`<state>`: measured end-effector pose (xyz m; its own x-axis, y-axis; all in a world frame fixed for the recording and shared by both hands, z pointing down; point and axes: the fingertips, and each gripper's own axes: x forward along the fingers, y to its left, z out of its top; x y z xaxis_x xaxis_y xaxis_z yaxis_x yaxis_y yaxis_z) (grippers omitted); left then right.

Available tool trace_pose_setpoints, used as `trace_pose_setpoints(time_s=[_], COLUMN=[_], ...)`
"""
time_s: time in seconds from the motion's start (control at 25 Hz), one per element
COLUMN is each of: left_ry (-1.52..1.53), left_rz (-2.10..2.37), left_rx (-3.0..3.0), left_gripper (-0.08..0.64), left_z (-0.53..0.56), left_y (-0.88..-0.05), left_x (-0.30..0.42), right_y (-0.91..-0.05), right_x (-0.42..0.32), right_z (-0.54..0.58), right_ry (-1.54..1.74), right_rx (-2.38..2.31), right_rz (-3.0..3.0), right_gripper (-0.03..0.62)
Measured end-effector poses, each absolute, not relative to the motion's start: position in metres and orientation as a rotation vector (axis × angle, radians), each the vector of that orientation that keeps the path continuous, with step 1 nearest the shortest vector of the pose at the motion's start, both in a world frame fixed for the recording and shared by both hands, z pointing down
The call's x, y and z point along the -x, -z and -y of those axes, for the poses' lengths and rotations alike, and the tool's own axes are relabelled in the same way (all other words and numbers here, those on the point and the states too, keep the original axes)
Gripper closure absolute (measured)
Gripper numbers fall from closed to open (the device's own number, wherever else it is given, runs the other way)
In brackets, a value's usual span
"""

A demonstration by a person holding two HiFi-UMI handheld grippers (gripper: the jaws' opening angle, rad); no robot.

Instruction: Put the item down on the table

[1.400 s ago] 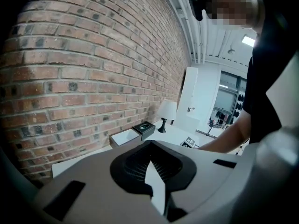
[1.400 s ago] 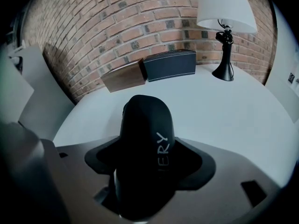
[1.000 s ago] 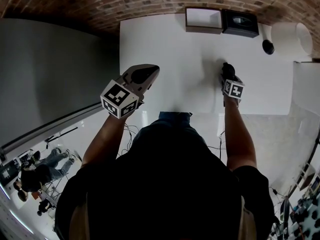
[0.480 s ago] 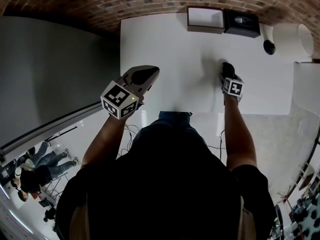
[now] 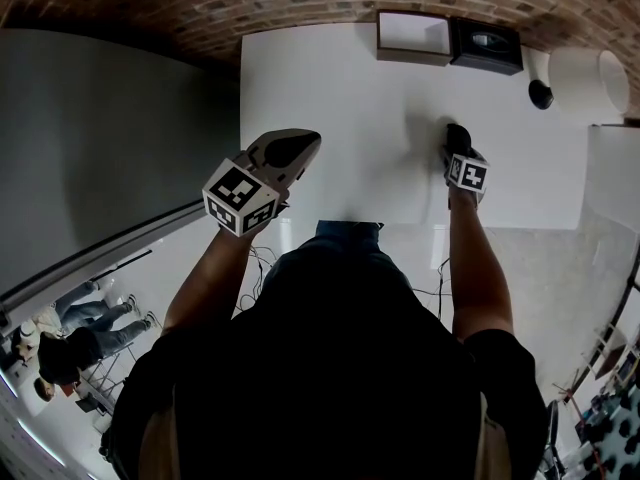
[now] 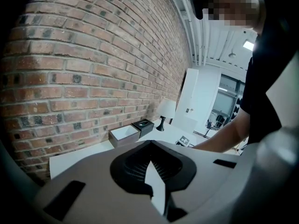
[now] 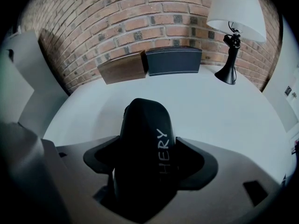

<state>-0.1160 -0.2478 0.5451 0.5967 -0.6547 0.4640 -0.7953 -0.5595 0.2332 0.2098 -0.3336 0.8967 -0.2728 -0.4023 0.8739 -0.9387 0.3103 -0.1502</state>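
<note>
A black rounded item point(image 7: 142, 143) with white lettering on its side sits between the jaws of my right gripper point(image 7: 145, 171), which is shut on it. In the head view the right gripper point(image 5: 457, 140) holds the black item point(image 5: 457, 131) low over the white table point(image 5: 340, 98), right of the middle. Whether the item touches the tabletop cannot be told. My left gripper point(image 5: 290, 148) is raised over the table's front left corner. In its own view the left gripper point(image 6: 152, 171) has its jaws together with nothing in them.
A brown open box point(image 5: 410, 36) and a black box point(image 5: 485, 43) stand side by side at the table's far edge against the brick wall. A white-shaded lamp point(image 5: 575, 73) with a black foot point(image 5: 541, 94) stands at the back right. People point(image 5: 70, 333) are in the background, lower left.
Both grippers are where they were, the right one still shut on the black item. Only the people in the background have shifted.
</note>
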Motion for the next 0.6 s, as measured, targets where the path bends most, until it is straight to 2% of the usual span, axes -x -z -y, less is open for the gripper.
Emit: trace_pose_setpoints(time_s=[0.6], left_ry=[-0.44], left_rz=[1.142], left_rx=[-2.443], left_gripper=[0.545], left_z=[0.25], left_y=[-0.533], left_x=[0.113], right_y=[-0.869], right_x=[-0.217], right_z=[0.339], right_ry=[-0.903], right_rx=[-1.248], right_rz=[1.852], right_gripper=[0.201])
